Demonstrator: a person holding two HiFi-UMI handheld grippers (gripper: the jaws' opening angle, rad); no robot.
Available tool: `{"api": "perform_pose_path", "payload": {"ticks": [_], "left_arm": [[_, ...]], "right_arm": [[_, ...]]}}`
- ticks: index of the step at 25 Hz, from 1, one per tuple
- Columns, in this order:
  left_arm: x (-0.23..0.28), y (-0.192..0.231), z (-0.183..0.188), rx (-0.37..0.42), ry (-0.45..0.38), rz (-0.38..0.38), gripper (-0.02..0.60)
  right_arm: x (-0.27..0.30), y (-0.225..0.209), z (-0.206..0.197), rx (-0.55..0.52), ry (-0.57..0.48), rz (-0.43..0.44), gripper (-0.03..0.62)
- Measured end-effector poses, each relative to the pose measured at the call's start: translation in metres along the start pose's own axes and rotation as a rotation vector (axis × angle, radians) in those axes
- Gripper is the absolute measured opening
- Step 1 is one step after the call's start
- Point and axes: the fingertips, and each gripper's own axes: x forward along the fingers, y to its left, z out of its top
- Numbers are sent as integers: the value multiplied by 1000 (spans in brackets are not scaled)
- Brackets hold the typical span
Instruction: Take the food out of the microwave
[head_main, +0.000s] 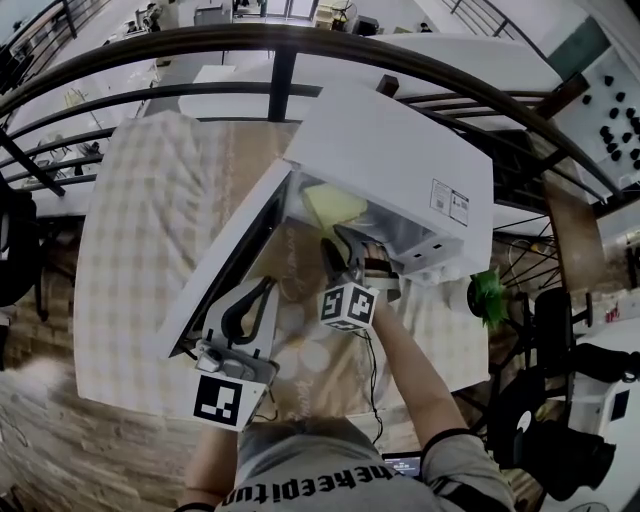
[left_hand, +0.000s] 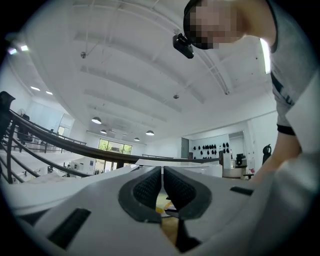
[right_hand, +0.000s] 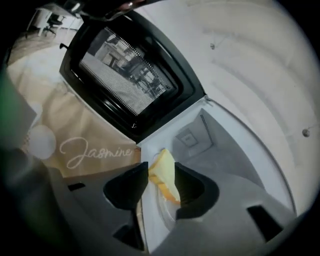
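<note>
The white microwave (head_main: 400, 170) stands on the table with its door (head_main: 235, 255) swung wide open to the left. Inside lies the food (head_main: 335, 207), a pale yellow wedge-shaped slice. My right gripper (head_main: 345, 250) is at the mouth of the cavity, pointing in and slightly down. In the right gripper view the slice (right_hand: 165, 180) shows between the open jaws of the right gripper (right_hand: 161, 169); the pads are not pressed on it. My left gripper (head_main: 262, 290) is lower left beside the door's inner face. Its jaws are shut and hold nothing, as the left gripper view (left_hand: 162, 172) shows.
A beige tablecloth (right_hand: 95, 147) printed with "Jasmine" covers the table under the door, with a checkered cloth (head_main: 150, 250) further left. A dark curved railing (head_main: 280, 80) runs behind the microwave. A green plant (head_main: 490, 295) sits off the table's right edge.
</note>
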Motion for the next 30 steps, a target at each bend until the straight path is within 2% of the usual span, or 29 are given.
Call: {"api": "perform_pose_path", "payload": {"ticks": [5, 9, 12, 20, 30], "left_arm": [[-1, 6, -5, 0, 13, 12, 15], [-3, 11, -8, -2, 22, 20, 15], [-4, 16, -10, -2, 27, 28, 15], [-7, 21, -13, -2, 38, 41, 15], [-14, 20, -10, 0, 35, 49, 15]], "right_arm": [[20, 14, -11, -79, 29, 17, 197], [37, 20, -19, -129, 52, -9, 204], [47, 21, -22, -151, 55, -32, 204], [58, 18, -20, -173, 71, -22, 206], [51, 11, -18, -176, 87, -35, 115]]}}
